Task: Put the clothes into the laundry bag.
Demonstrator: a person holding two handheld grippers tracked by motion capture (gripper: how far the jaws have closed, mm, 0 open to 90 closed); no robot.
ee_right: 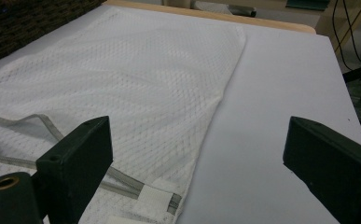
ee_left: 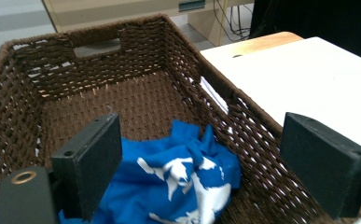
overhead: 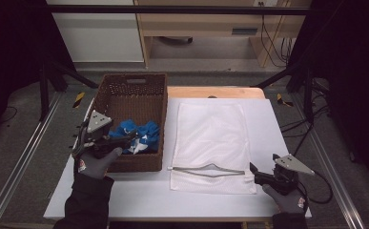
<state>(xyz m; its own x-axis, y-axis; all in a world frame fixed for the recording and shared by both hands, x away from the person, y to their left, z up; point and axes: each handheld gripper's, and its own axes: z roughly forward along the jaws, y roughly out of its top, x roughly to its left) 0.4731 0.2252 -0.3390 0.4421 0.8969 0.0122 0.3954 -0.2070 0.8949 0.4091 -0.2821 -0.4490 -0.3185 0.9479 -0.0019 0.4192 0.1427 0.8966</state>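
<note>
A brown wicker basket stands at the table's left and holds a crumpled blue cloth with white print. My left gripper is open over the basket's near end, one jaw above the cloth and the other above the right wall. A white mesh laundry bag lies flat on the table's middle, its grey zipper partly open at the near end. My right gripper is open just above the table, at the bag's near right corner.
The white tabletop has bare room right of the bag. A wooden board edges the far side. Metal rails run along both sides. A wooden desk and cables stand beyond the table.
</note>
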